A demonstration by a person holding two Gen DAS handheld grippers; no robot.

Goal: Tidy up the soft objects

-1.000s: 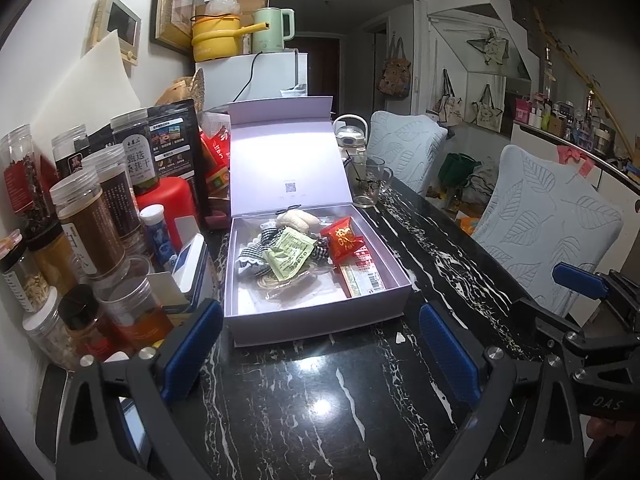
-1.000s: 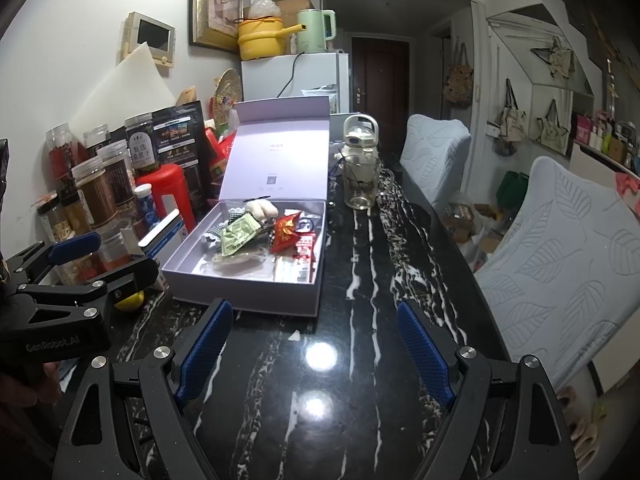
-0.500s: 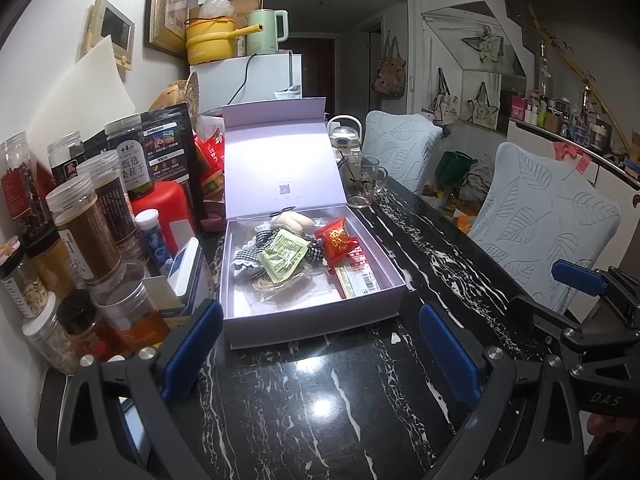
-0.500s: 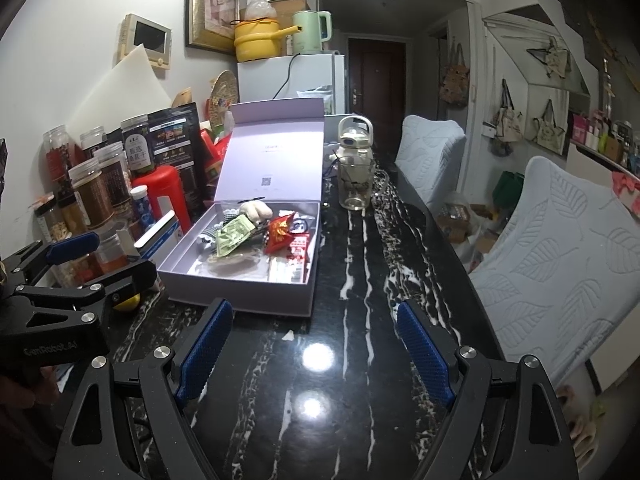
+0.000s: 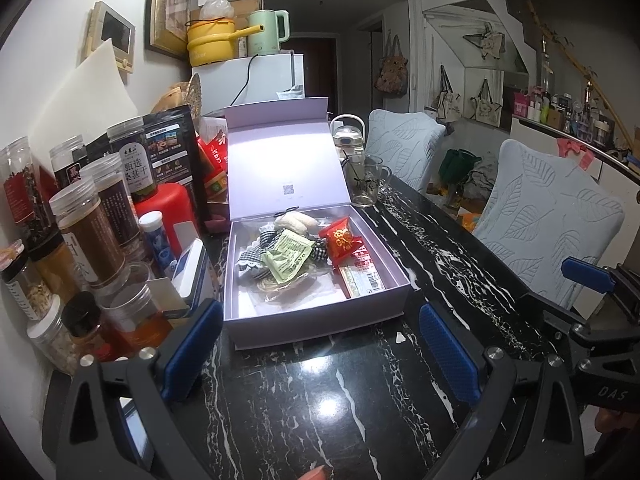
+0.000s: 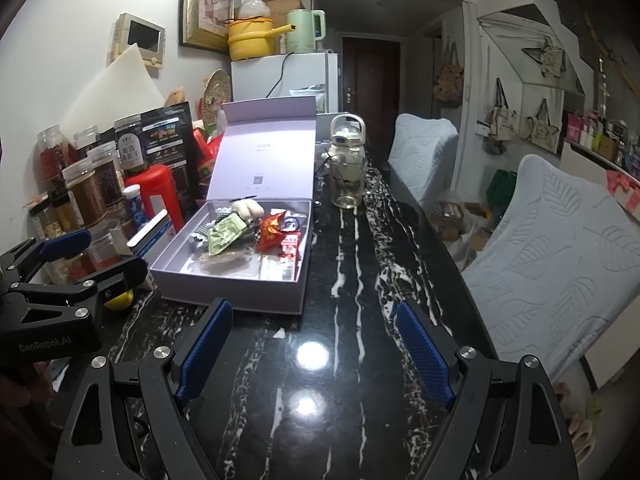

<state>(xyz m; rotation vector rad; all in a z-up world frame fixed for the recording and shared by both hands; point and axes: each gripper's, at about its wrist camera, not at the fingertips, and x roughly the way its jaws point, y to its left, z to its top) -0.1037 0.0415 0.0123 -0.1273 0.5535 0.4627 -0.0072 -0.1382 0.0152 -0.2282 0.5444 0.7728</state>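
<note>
Both my claws, left [image 5: 320, 348] and right [image 6: 316, 348], gape wide and hold nothing, over the table [image 5: 320, 408]. One open box [image 5: 396, 286] ahead holds one green packet [image 5: 290, 256], one red packet [image 5: 340, 238].

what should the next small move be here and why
Probably ease the left gripper forward toward the open box and pick one item, such as the green packet. Both grippers are open and empty over the table, short of the box, with the right gripper off to its side.
</note>
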